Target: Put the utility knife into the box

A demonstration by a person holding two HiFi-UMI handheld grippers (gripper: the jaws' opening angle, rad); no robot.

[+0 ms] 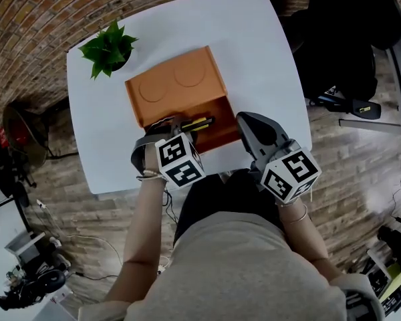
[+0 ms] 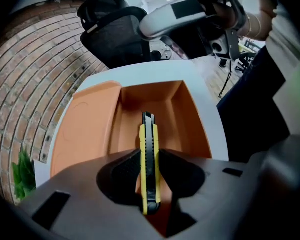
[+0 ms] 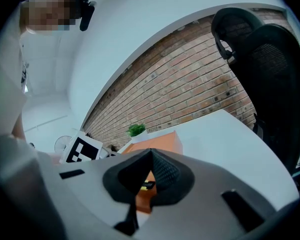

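Note:
An orange box (image 1: pixel 220 138) lies open on the white table (image 1: pixel 254 52), its flat lid (image 1: pixel 177 82) folded back toward the far side. My left gripper (image 1: pixel 180 127) is shut on a yellow and black utility knife (image 1: pixel 202 122). In the left gripper view the knife (image 2: pixel 149 149) stands on edge between the pads (image 2: pixel 124 171), its tip pointing over the box's open compartment (image 2: pixel 165 109). My right gripper (image 1: pixel 243 118) hovers just right of the box. In its own view the right gripper (image 3: pixel 150 153) is shut with nothing held. A sliver of the knife (image 3: pixel 146 185) shows beyond it.
A small potted plant (image 1: pixel 109 47) stands at the table's far left corner. A black office chair (image 1: pixel 341 39) sits off the table's right side over a brick floor. A brick wall (image 3: pixel 190 89) runs behind the table.

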